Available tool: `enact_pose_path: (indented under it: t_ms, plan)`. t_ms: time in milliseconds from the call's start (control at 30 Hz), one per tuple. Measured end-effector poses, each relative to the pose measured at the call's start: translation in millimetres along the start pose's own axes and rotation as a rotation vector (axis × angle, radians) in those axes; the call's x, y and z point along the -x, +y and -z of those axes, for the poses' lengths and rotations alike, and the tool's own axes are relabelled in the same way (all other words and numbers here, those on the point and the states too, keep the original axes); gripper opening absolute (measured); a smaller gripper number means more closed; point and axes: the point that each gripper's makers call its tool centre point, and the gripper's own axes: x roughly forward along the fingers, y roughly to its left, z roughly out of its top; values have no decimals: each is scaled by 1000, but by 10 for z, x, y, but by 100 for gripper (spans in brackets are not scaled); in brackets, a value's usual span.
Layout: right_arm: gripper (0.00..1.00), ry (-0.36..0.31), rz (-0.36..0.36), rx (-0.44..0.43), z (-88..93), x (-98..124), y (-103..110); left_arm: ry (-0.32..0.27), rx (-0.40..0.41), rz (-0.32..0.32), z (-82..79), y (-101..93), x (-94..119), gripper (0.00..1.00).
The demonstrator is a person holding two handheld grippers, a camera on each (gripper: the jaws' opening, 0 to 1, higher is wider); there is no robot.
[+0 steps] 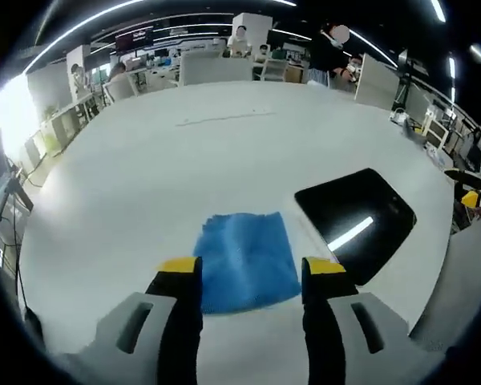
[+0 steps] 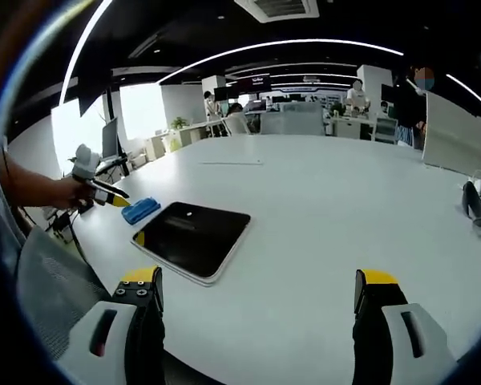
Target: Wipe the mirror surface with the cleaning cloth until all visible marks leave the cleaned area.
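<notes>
Hovering low over the large white table [image 1: 144, 160], the left tool [image 1: 252, 277] has its yellow-tipped jaws spread apart on either side of the near edge of the soft blue folded cleaning cloth [image 1: 247, 257], which lies flat on the table and is not yet pinched. Just to the right of the cloth lies the flat, dark, rounded-corner rectangular mirror [image 1: 357, 216] with its pale rim, reflecting a bright ceiling light strip; cloth and mirror sit very near each other, though whether their edges touch is hard to say.

In the right gripper view, the right tool [image 2: 256, 301] is held wide open and empty above bare table, well apart from the mirror, which sits to the left and further away. There the left tool shows at the far left in a person's hand [image 2: 64, 191], its tip at the cloth.

The step in hand looks like picking up the cloth (wiping has not begun, as the cloth is off the glass). The next move probably calls for lowering the left jaws, closing them on a fold of fabric, then carrying the cloth right onto the mirror. Any marks on the glass are too faint to make out here.
</notes>
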Motion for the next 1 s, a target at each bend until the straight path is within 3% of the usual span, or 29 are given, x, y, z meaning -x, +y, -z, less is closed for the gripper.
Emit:
enact_pose_path:
  t_ms: [167, 267, 333, 433, 500, 567, 867, 967, 1000]
  plan:
    - [99, -8, 3, -7, -13, 1, -15, 66, 33, -27, 183, 43, -142, 41]
    - [99, -8, 5, -11, -15, 2, -18, 109, 12, -34, 309, 65, -186, 36]
    - [99, -11, 6, -12, -17, 1, -22, 93, -75, -36, 284, 84, -176, 32]
    - [99, -7, 3, -17, -9, -2, -18, 101, -48, -42, 264, 98, -188, 30]
    - [99, -6, 6, -15, -7, -2, -23, 108, -55, -37, 253, 101, -187, 22]
    - [99, -5, 4, -16, -3, -6, -23, 127, -36, -19, 273, 87, -191, 7]
    - [99, -4, 7, -16, -3, -4, -24, 117, 28, -16, 279, 101, -188, 5]
    - [99, -2, 3, -11, -1, -5, -15, 134, 150, -12, 281, 101, -189, 6]
    - [99, -1, 2, -11, 1, -7, -14, 134, 155, -1, 270, 112, -189, 6]
